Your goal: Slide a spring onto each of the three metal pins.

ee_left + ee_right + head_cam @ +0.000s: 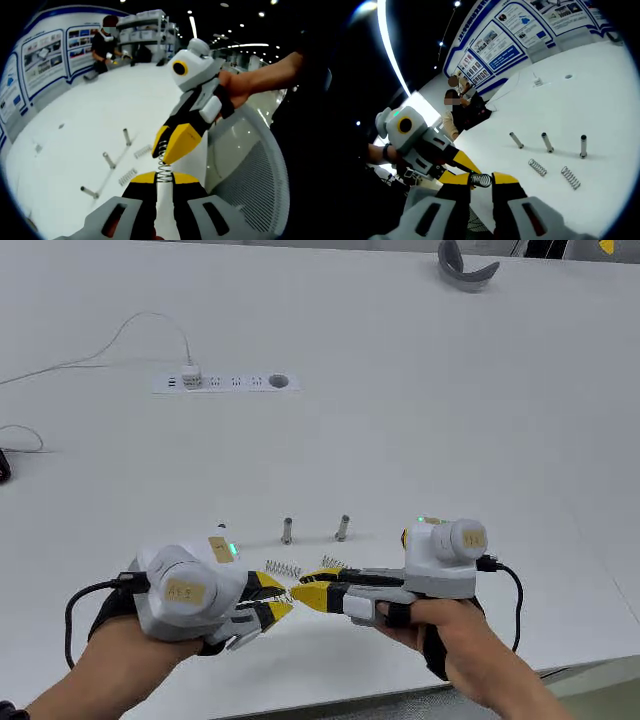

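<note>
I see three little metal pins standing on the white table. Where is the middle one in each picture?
Head view: middle pin stands a little left of centre, just beyond the two tools.
Left gripper view: middle pin is at lower left, tilted by the lens.
Right gripper view: middle pin is right of centre.
Shared landmark: the loose springs lying on the table beside the pins.
</note>
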The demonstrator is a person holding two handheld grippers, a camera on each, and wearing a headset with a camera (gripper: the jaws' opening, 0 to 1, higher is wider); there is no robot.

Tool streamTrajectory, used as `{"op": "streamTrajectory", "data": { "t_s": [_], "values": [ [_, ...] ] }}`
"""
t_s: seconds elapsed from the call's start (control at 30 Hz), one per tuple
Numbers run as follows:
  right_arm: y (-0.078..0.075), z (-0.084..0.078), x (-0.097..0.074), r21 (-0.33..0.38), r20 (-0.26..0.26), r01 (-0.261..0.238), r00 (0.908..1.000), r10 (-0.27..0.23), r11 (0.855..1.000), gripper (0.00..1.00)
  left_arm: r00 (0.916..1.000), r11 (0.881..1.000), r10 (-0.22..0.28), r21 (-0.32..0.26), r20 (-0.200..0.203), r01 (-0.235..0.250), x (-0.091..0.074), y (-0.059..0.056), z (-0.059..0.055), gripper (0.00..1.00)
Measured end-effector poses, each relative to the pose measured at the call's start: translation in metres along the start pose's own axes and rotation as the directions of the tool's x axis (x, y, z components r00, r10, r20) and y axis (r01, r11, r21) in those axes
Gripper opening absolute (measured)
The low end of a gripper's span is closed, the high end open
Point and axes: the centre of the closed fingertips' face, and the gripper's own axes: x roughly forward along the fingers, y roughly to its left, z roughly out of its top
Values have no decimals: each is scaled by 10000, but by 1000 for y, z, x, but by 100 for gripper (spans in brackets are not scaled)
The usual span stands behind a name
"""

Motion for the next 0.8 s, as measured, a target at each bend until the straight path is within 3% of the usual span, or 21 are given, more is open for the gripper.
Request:
{"op": "streamTrajectory", "data": {
  "t_s": [0.17,0.53,0.7,0.8],
  "values": [
    [4,10,-2,-239,-74,-233,9997,231,9994,14,9999,10000,-58,-26,145,59,0,3,4,10],
    [19,30,-5,-1585,-1068,-874,9917,709,9835,12,9966,9992,-166,-362,812,196,-5,8,21,10],
    [25,33,-5,-2417,-1994,-1332,9762,852,9611,12,9935,9986,-271,-421,1102,319,-9,8,26,10],
    [29,35,-6,-3040,-2696,-1629,9597,792,9386,12,9904,9977,-382,-509,1326,453,-12,9,30,10]
  ]
}}
